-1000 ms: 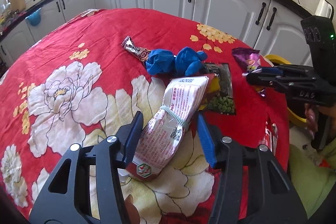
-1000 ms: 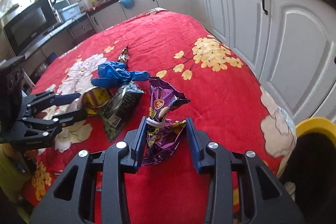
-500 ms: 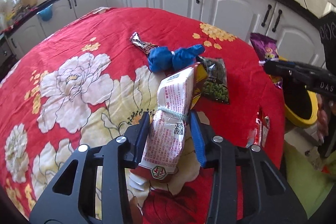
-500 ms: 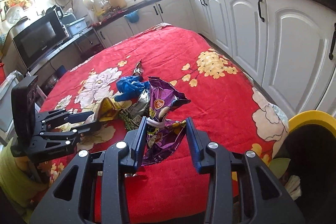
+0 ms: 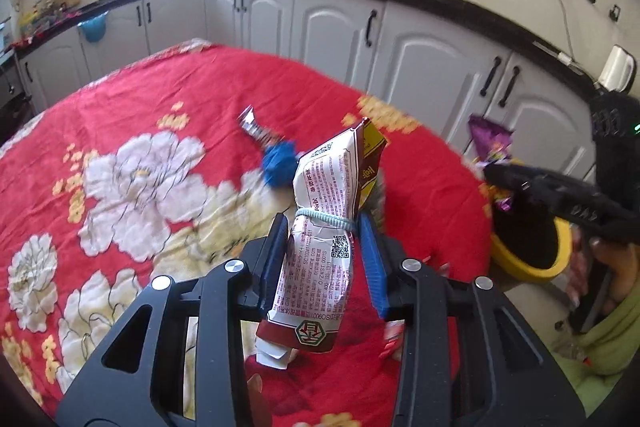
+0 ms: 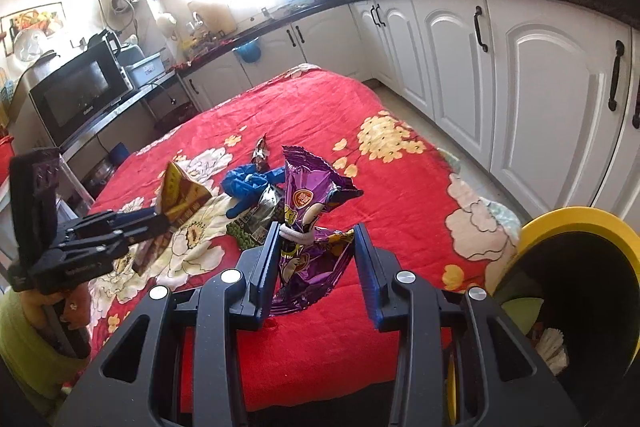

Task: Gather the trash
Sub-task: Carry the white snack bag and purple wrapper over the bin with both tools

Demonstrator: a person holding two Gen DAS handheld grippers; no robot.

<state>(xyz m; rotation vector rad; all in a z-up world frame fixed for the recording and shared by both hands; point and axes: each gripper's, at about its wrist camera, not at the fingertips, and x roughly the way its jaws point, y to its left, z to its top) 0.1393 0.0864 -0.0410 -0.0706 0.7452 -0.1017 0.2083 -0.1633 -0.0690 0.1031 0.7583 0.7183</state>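
My left gripper (image 5: 324, 251) is shut on a white and red snack bag (image 5: 326, 239) tied with a pale band, held up above the table. My right gripper (image 6: 316, 255) is shut on a purple snack bag (image 6: 310, 223) tied with a white band, held above the table's near edge, just left of the yellow-rimmed trash bin (image 6: 580, 267). The bin also shows in the left wrist view (image 5: 532, 247), under the right gripper (image 5: 520, 179). The left gripper shows in the right wrist view (image 6: 120, 227).
On the red flowered tablecloth (image 6: 320, 119) lie a blue glove (image 6: 250, 183), a dark pea packet (image 6: 256, 219) and a small silver wrapper (image 6: 261, 149). White cabinets (image 6: 540, 87) stand behind and to the right. A small red wrapper (image 5: 394, 335) lies at the table edge.
My left gripper has shut on the white and red bag and lifted it off the table. My right gripper has carried the purple bag up and toward the bin.
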